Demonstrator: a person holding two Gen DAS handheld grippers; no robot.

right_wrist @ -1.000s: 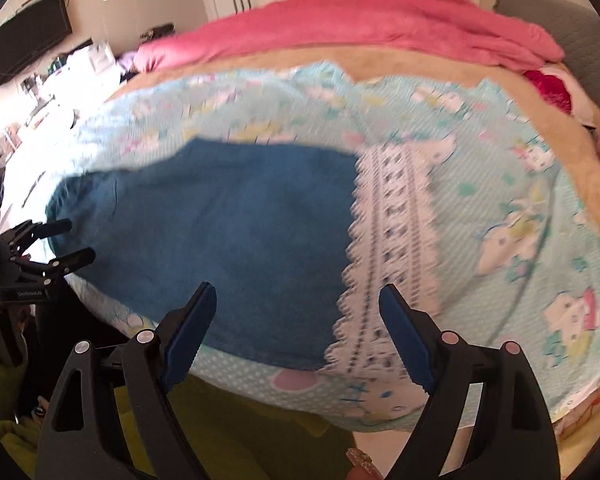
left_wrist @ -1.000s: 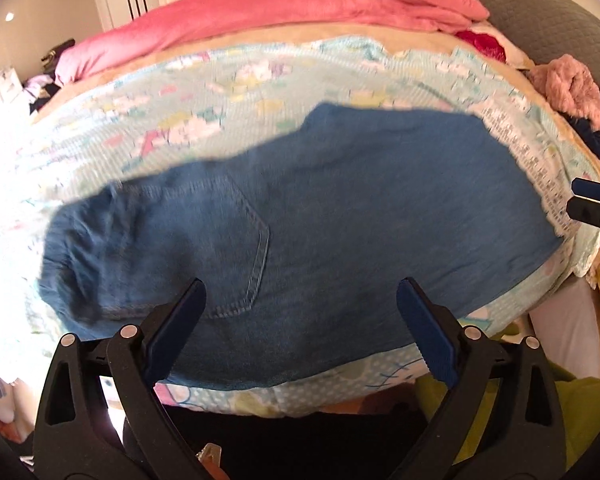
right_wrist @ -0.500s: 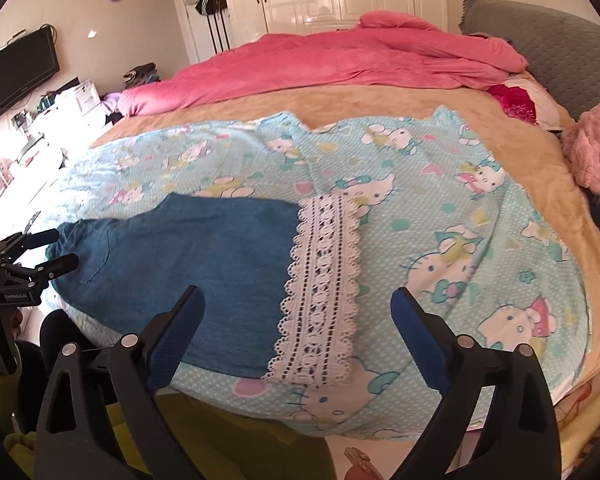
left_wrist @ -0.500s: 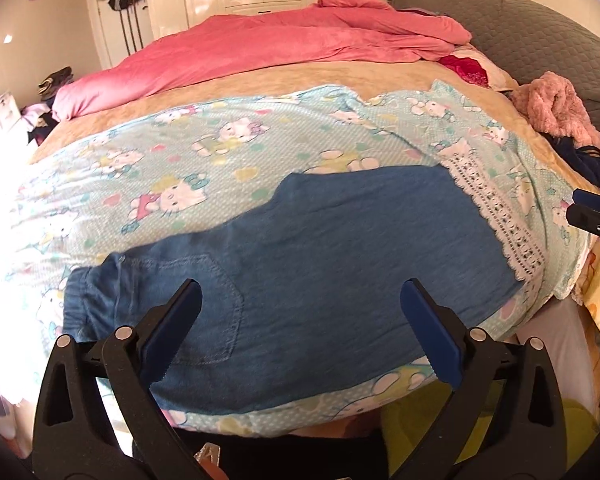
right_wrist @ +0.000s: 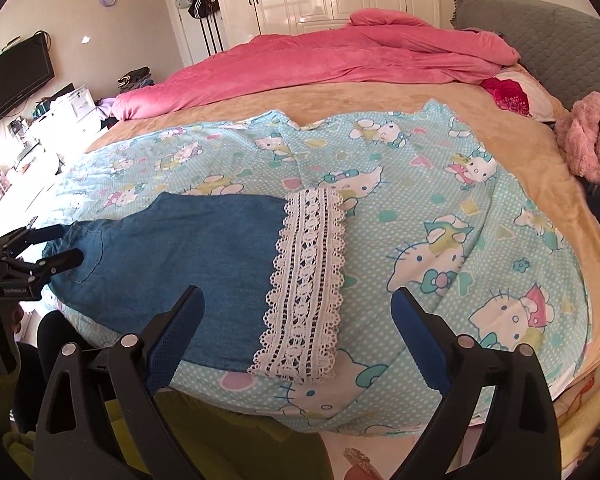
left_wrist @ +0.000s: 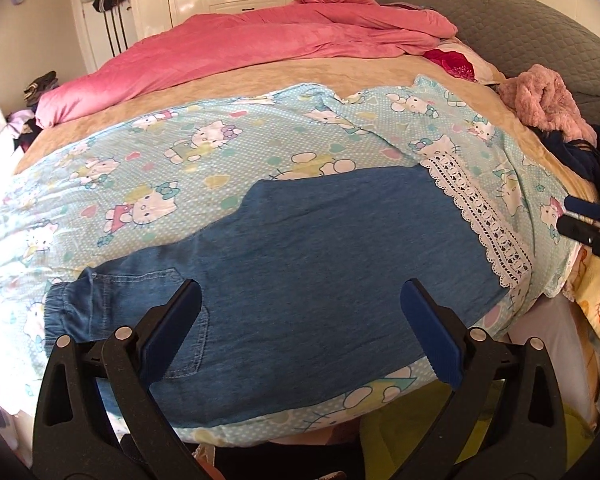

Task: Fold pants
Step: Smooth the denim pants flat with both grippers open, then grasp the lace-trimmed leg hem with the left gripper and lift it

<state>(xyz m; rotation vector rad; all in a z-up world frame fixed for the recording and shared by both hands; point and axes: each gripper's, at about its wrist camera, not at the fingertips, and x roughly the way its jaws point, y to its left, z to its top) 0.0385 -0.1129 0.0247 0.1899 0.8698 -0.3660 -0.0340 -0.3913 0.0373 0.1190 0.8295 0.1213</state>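
- Two tongs are in play, and both are spread wide with nothing between their pads: the left tongs hang over the seat end of the garment, the right tongs over its hem end.
- The denim pants lie flat on the cartoon-cat sheet near the bed's front edge, waistband toward 9 o'clock in the left wrist view and the white lace hem toward 3 o'clock.
- A back pocket shows just beside the left tongs' left pad; the elastic waistband bunches slightly beyond it.
- Judging by the single broad panel, the legs appear already laid one over the other, so the step in hand looks like the crosswise fold, not yet begun.
- The next move likely calls for the right tongs to drop and pinch the lace hem through all layers, then carry it toward 9 o'clock onto the waistband while the left tongs pin the seat.
- A pink duvet sits well apart at 12 o'clock and a fuzzy pink garment at 2 o'clock.
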